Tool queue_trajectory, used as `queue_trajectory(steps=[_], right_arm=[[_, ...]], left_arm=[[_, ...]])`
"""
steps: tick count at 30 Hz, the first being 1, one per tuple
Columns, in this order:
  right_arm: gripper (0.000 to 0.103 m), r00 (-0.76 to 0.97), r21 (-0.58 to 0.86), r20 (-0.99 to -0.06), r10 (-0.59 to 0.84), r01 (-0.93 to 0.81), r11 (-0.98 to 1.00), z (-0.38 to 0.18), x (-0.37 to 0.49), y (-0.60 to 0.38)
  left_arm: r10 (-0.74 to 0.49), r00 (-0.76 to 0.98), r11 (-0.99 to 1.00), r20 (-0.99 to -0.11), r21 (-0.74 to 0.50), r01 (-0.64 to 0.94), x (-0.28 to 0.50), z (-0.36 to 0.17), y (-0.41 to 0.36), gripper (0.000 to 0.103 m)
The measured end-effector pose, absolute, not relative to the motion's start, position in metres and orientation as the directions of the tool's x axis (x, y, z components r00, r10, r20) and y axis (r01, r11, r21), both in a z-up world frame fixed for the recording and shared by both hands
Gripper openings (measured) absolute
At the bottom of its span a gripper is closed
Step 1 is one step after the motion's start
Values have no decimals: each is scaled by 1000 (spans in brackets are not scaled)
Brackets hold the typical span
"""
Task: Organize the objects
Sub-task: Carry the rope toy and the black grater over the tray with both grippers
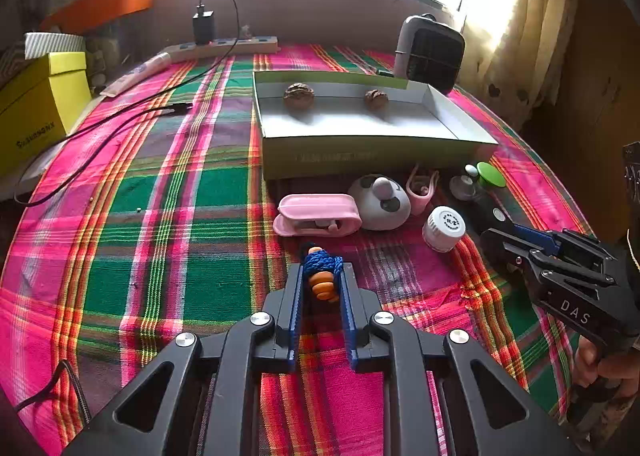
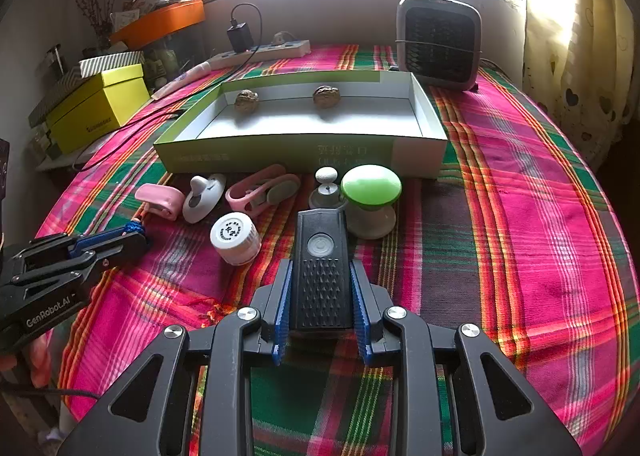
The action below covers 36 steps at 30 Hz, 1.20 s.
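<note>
In the left wrist view my left gripper (image 1: 323,271) is shut on a small charm of blue knotted cord and orange beads (image 1: 322,280), which lies on the plaid cloth. My right gripper (image 2: 320,266) is shut on a black rectangular device with a round button (image 2: 320,248); it also shows at the right of the left wrist view (image 1: 504,233). Behind both stands an open shallow box (image 2: 280,154) holding two walnuts (image 2: 246,101) (image 2: 327,96). A white jar (image 2: 236,238), a green-topped knob (image 2: 371,192), a pink clip (image 1: 316,214) and a white hook (image 2: 204,196) lie before the box.
A small fan heater (image 2: 438,42) stands at the back right. A power strip with a charger (image 1: 224,46) and a black cable (image 1: 120,120) run along the back left. A yellow box (image 1: 36,108) sits at the left edge. A curtain (image 2: 580,56) hangs at the right.
</note>
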State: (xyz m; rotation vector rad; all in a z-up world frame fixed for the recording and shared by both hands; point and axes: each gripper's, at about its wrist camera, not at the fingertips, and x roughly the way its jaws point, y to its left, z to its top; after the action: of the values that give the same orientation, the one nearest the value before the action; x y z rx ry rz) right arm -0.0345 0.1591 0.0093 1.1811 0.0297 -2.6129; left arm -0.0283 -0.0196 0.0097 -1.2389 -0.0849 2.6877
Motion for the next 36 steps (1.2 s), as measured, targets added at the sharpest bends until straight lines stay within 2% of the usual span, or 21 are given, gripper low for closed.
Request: queue_trajectory(steps=[16, 36], right_arm=[[28, -637, 101, -727, -258, 273, -957, 14, -32, 158], [28, -674, 112, -680, -287, 292, -950, 40, -41, 161]], left_arm=[[184, -653, -983, -735, -127, -133, -31, 17, -20, 15], [188, -721, -982, -667, -122, -144, -46, 49, -11, 15]])
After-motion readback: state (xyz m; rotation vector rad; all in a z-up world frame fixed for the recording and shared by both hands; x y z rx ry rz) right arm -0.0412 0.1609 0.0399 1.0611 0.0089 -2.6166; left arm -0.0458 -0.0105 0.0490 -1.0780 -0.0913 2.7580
